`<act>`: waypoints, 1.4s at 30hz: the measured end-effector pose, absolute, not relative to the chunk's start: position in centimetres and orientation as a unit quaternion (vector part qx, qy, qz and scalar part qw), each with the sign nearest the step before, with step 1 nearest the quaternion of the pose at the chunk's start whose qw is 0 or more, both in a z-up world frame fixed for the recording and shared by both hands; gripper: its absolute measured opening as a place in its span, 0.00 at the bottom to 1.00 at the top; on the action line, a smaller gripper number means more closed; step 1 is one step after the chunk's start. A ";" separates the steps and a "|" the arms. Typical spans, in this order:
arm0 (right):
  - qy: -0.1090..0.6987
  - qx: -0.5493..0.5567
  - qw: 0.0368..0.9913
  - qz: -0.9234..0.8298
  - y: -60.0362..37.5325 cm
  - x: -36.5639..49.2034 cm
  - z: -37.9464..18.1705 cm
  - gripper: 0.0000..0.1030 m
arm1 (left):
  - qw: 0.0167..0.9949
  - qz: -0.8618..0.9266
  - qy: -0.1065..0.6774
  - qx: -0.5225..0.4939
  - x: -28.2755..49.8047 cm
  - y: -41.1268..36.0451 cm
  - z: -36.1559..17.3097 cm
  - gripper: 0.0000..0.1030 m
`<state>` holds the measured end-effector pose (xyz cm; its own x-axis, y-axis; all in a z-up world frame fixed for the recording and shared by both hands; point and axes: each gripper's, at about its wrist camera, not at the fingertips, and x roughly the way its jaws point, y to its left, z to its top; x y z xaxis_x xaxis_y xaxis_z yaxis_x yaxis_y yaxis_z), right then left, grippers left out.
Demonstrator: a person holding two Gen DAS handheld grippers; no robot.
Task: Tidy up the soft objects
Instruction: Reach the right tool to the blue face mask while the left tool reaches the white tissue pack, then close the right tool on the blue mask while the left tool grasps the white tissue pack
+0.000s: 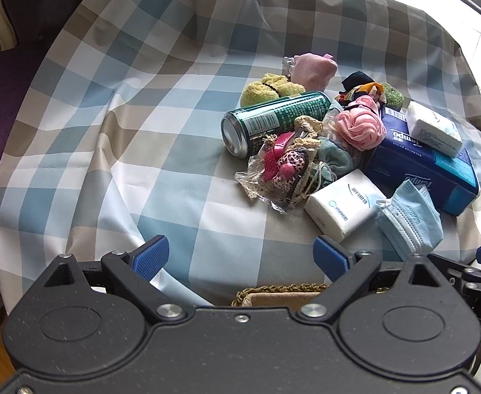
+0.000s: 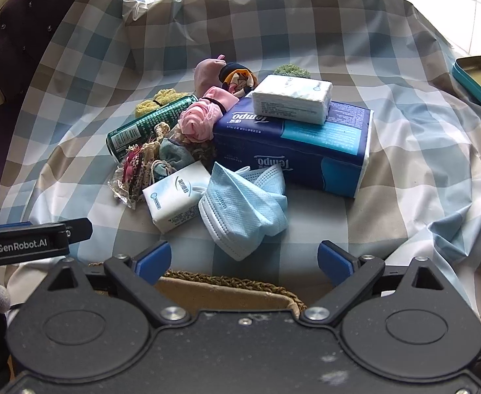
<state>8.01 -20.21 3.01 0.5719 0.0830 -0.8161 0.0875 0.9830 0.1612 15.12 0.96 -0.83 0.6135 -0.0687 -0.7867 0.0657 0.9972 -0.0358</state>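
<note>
From the left wrist camera, the left gripper (image 1: 240, 256) hangs with its blue-padded fingers spread wide and nothing between them, above a table covered by a checked cloth (image 1: 115, 151). The heap of soft things lies ahead of it and off to the right, well apart from the fingertips. Nearest is a blue face mask (image 1: 411, 220), just past the right finger, touching a small white tissue pack (image 1: 342, 205). Behind these sit a cellophane bag of lacy hair accessories (image 1: 286, 170), a green can (image 1: 273, 121) on its side, a pink scrunchie (image 1: 360, 126), a yellow-green scrunchie (image 1: 271, 88) and a pink pouch (image 1: 311, 69). A dark blue Tempo tissue pack (image 1: 427, 164) carries a second white tissue pack (image 1: 434, 128) on top. A woven basket's rim (image 1: 279, 290) shows just under the gripper.

From the right wrist camera, the right gripper (image 2: 243, 261) is likewise spread wide and holds nothing. The face mask (image 2: 243, 207) lies straight ahead, between the lines of the two fingers but clear of them (the closest item by far). The small tissue pack (image 2: 178, 193) touches the mask's left side, the Tempo pack (image 2: 293, 141) lies behind it with the other white pack (image 2: 293, 98) on top, and the basket rim (image 2: 227, 279) sits directly below the fingers. A teal tin lid (image 2: 480, 82) rests at the far right.
</note>
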 end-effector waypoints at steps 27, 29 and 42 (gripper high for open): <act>0.456 0.078 0.887 0.006 -20.8 11.9 0.6 0.49 | 0.877 -0.074 0.475 -0.014 19.3 -1.9 -1.3 0.89; 0.452 0.087 0.888 -0.003 -21.4 11.4 1.1 0.49 | 0.876 -0.081 0.475 -0.015 19.5 -2.6 -1.1 0.89; 0.442 0.091 0.891 -0.048 -23.2 9.1 1.7 0.49 | 0.869 -0.076 0.488 -0.026 21.9 -7.8 -2.1 0.90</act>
<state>9.08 -23.21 1.67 0.6041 -0.0049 -0.7969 0.1652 0.9790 0.1192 21.87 -7.80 -2.12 0.5112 -0.1576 -0.8449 0.1071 0.9871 -0.1193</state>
